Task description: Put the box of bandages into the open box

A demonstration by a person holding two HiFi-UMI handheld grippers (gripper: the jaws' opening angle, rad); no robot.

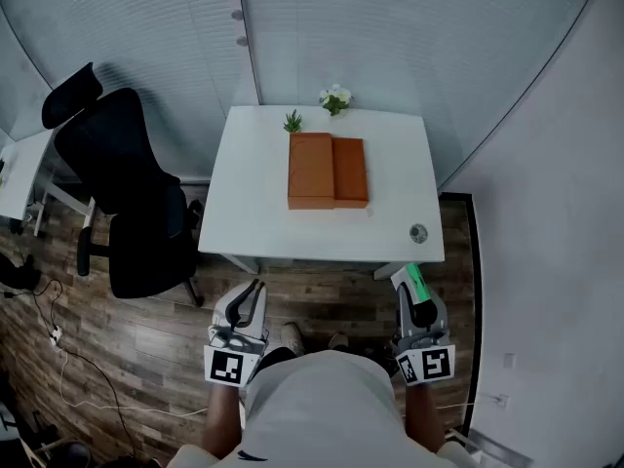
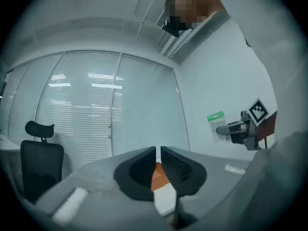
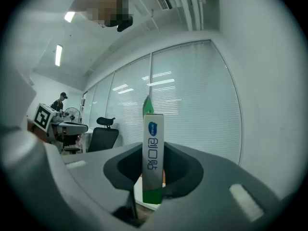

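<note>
The orange open box (image 1: 328,171) lies with its lid flapped out on the white table (image 1: 253,193), ahead of me. Both grippers hang low in front of my body, short of the table's near edge. My right gripper (image 1: 413,291) is shut on the box of bandages (image 1: 417,283), a slim white and green pack that stands upright between the jaws (image 3: 154,153). My left gripper (image 1: 255,289) is shut with nothing in it; its pads (image 2: 169,166) nearly touch, and a sliver of the orange box (image 2: 158,175) shows past them. The left gripper view also catches the bandage pack (image 2: 216,124).
A black office chair (image 1: 127,203) stands left of the table. Two small plants (image 1: 335,97) sit at the table's far edge and a small round object (image 1: 418,232) near its front right corner. Cables lie on the wooden floor at left (image 1: 58,344). Blinds and a wall close the back.
</note>
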